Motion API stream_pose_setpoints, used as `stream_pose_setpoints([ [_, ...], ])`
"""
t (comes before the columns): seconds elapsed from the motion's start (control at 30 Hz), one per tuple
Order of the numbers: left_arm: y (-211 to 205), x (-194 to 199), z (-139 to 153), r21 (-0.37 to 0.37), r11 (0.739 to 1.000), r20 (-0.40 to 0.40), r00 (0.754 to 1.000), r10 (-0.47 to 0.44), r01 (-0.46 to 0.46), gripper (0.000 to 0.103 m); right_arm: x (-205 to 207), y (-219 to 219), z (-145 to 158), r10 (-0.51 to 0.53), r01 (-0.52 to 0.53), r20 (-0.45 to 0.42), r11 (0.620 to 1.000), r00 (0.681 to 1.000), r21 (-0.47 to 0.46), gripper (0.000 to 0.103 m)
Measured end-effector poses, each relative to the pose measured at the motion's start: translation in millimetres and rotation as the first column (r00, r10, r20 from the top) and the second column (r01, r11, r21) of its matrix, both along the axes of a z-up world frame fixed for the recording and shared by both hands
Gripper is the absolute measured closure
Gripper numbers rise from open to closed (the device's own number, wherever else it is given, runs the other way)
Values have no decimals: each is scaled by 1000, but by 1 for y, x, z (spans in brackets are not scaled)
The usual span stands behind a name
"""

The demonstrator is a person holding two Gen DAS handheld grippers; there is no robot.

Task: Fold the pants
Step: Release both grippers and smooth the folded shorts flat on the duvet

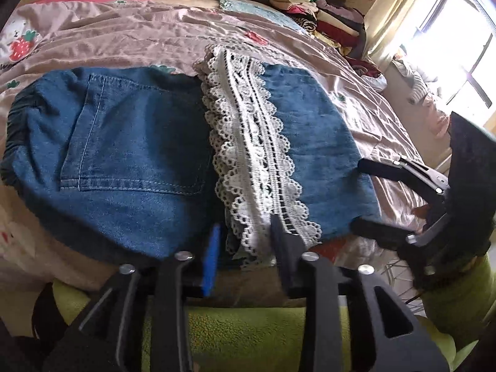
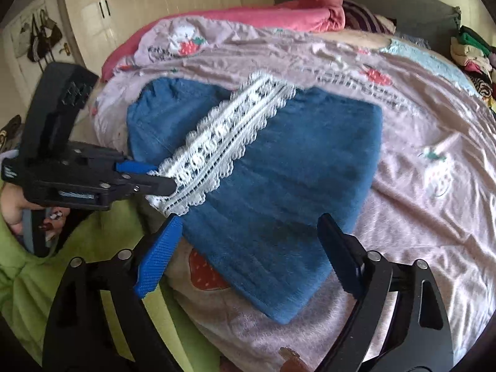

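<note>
Pants point(image 1: 130, 155) on bed point(image 1: 124, 34) — left hand-held gripper point(image 1: 245, 241) pinching lace trim point(image 1: 248, 142), right hand-held gripper point(image 2: 248, 248) wide over the denim edge.

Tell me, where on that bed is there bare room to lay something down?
Bare pink sheet lies right of the denim pants, up to the stacked clothes. The pink blanket crowds the head; both grippers crowd the near edge.

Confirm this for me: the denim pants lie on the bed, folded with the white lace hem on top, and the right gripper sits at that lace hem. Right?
Not quite. It is the left gripper at the lace hem, as the right wrist view shows. The right gripper stands open over the plain denim corner. The pants do lie on the bed, lace on top.
</note>
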State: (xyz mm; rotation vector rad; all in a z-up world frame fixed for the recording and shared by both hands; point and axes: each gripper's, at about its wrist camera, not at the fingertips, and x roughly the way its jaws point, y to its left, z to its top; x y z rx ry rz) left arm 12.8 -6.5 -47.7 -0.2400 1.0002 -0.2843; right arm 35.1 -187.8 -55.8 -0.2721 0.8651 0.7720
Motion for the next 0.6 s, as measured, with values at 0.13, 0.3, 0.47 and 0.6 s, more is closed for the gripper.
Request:
stream_pose_setpoints([
  [0.13,3,-2,0,-5,1000,7,1000,5,-5,59,-1,1,-16,-17,17,8,997,1000,-72,24],
  [0.3,4,-2,6,9,1000,19,1000,7,-7,46,-5,1,-15,-19,19,6,997,1000,-69,24],
  [0.47,10,-6,17,41,999,50,998,26,-28,37,-5,-8,-1,-51,51,-8,999,999,-9,24],
  [0.6,9,-9,25,70,997,67,997,24,-29,30,-3,-16,10,-72,72,-4,997,997,19,23],
])
